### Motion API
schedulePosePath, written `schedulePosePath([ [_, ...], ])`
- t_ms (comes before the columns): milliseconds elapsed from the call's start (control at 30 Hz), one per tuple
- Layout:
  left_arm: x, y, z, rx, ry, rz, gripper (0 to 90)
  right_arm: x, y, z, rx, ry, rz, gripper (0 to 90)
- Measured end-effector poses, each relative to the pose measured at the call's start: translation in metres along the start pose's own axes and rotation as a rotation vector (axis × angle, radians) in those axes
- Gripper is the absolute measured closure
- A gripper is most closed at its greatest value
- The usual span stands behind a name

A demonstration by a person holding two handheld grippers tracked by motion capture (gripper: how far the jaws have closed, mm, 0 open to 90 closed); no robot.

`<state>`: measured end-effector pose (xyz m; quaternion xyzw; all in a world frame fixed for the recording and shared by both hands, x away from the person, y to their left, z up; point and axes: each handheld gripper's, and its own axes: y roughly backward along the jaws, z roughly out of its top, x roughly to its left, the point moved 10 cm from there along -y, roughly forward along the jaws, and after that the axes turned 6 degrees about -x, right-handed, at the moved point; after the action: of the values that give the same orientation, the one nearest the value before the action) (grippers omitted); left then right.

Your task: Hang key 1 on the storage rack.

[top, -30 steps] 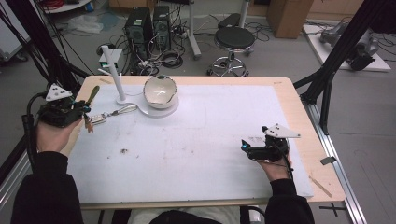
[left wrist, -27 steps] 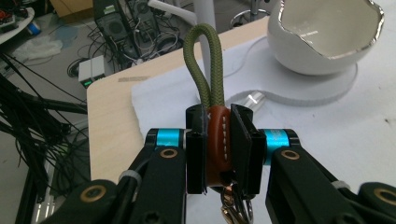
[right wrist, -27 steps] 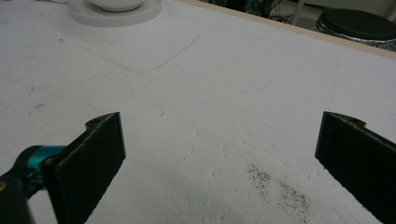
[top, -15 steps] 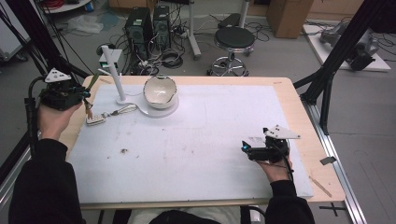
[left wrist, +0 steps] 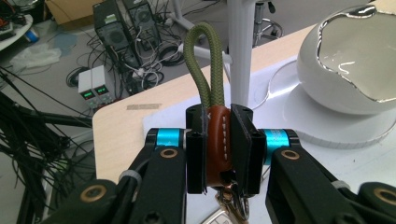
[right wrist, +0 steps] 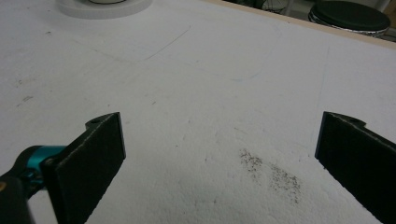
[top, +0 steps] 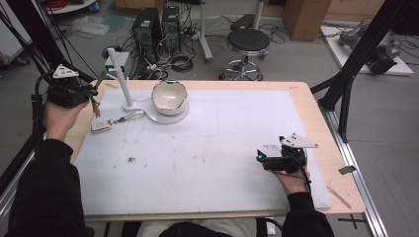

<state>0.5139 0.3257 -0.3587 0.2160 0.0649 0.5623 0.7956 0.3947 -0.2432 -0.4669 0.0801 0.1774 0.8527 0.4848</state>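
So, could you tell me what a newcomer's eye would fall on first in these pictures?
Probably the left gripper, shut on a brown leather key fob with an olive cord loop rising above the jaws, held by the table's far-left corner. Next, the glossy white bowl on its round base, beside a white post. The right gripper rests open over the bare white mat.

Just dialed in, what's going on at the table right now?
A person works two handheld grippers. The left gripper is shut on the brown leather tab of a keychain, whose green cord loop sticks up past the jaws near the table's far left corner. A key fob lies on the white mat beside the white post and bowl. The right gripper rests open over bare mat, holding nothing.
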Motion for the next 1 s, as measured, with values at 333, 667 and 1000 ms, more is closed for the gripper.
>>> schedulePosePath([
  [333,0.015,-0.004,0.011,0.027,-0.011,0.025,76.6,-0.005,0.003,-0.003,0.002,-0.008,-0.016,0.6],
  [667,0.028,-0.015,0.011,0.058,0.033,0.014,76.6,-0.006,0.002,-0.004,0.007,-0.005,-0.019,0.6],
  [1000,0.018,-0.024,0.005,0.094,0.063,-0.049,76.6,-0.005,0.004,-0.004,0.008,0.001,-0.015,0.6],
])
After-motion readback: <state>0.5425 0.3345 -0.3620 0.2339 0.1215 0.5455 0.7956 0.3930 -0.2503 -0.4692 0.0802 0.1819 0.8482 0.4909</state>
